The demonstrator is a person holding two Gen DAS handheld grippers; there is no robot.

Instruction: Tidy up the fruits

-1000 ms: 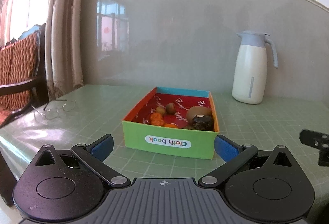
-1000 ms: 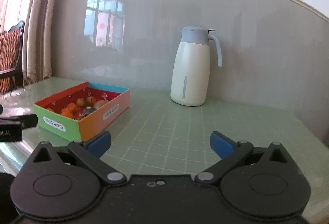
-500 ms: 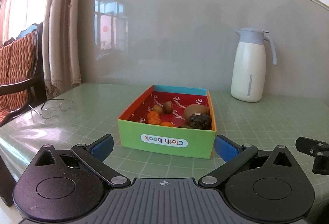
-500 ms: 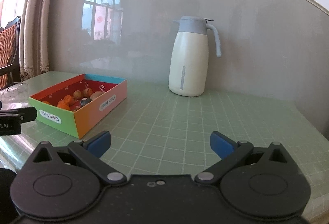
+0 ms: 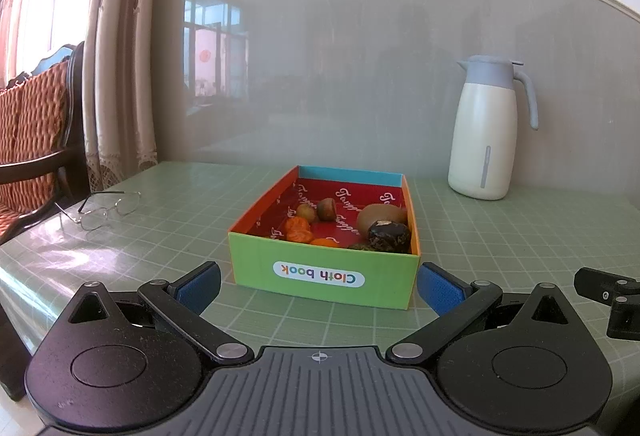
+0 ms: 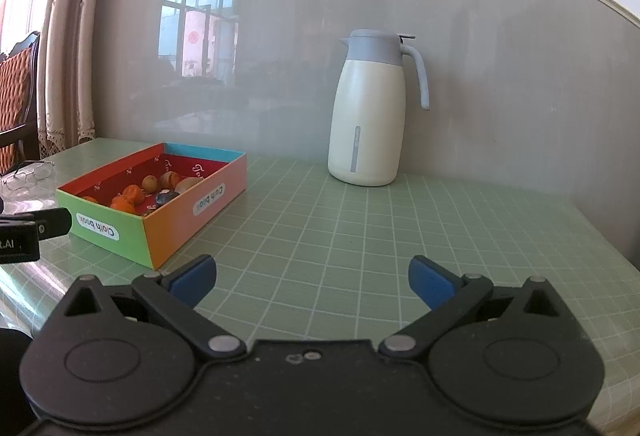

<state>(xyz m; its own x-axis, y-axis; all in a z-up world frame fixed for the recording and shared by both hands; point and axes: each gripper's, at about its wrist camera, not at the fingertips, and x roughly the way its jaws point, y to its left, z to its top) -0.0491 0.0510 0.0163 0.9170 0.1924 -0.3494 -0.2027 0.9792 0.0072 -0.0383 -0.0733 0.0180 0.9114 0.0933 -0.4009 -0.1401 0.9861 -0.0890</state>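
Observation:
A colourful cardboard box (image 5: 320, 278) marked "Cloth book" sits on the green checked table; it also shows in the right wrist view (image 6: 192, 196). Inside lie several fruits: orange ones (image 5: 298, 228), small brown ones (image 5: 326, 209), a kiwi (image 5: 378, 216) and a dark fruit (image 5: 388, 234). My left gripper (image 5: 319, 286) is open and empty, just in front of the box's green wall. My right gripper (image 6: 312, 280) is open and empty over bare table, right of the box.
A white and grey-blue thermos jug (image 5: 486, 128) stands at the back right by the wall, also in the right wrist view (image 6: 372, 108). Glasses (image 5: 104, 210) lie at the table's left edge. A chair (image 5: 32, 132) and curtain stand beyond.
Both grippers rose and tilted a little. The box sits slightly further left and lower in the right view. Both stay open and empty.

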